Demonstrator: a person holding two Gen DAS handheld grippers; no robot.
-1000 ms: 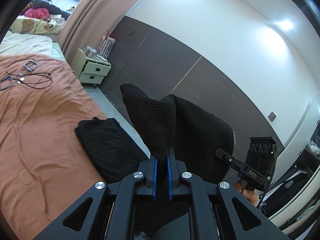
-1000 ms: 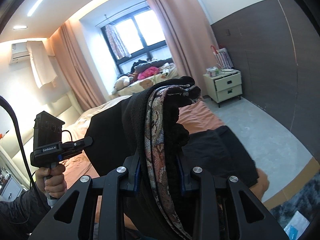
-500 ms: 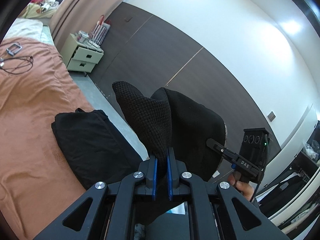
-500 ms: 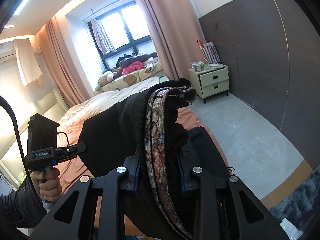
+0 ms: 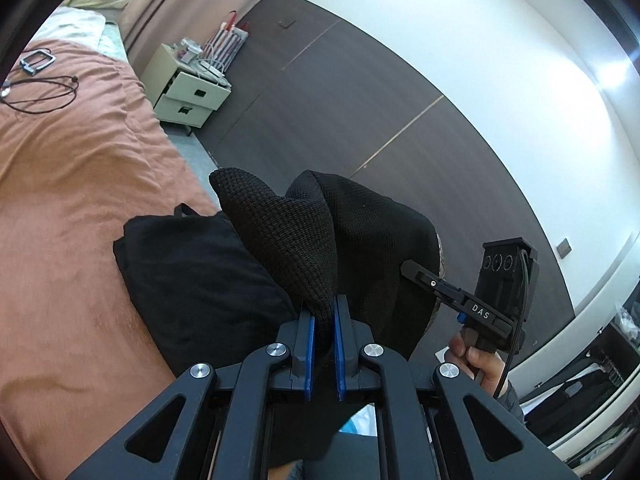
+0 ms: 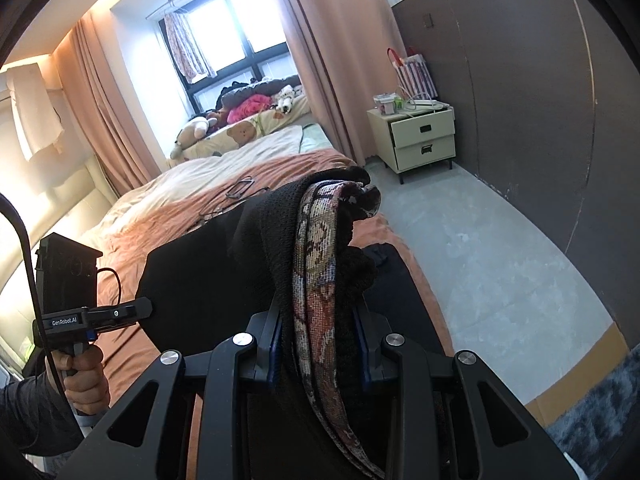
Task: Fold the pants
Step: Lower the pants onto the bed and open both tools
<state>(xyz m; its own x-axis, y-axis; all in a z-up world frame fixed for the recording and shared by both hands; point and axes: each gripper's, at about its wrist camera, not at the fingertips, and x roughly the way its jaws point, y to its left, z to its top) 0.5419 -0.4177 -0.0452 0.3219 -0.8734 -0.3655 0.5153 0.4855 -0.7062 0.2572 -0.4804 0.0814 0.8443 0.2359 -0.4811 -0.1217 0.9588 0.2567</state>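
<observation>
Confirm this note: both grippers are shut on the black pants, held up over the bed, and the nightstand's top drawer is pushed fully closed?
Not quite: the nightstand's top drawer stands partly open, as the right wrist view shows. The rest holds: left gripper and right gripper are shut on the black pants.

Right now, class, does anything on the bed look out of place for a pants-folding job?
Yes. A loose black cable and a small metal frame lie on the orange bedspread, clutter beyond the folded black garment. Both grippers, left and right, clamp the black pants.
</observation>
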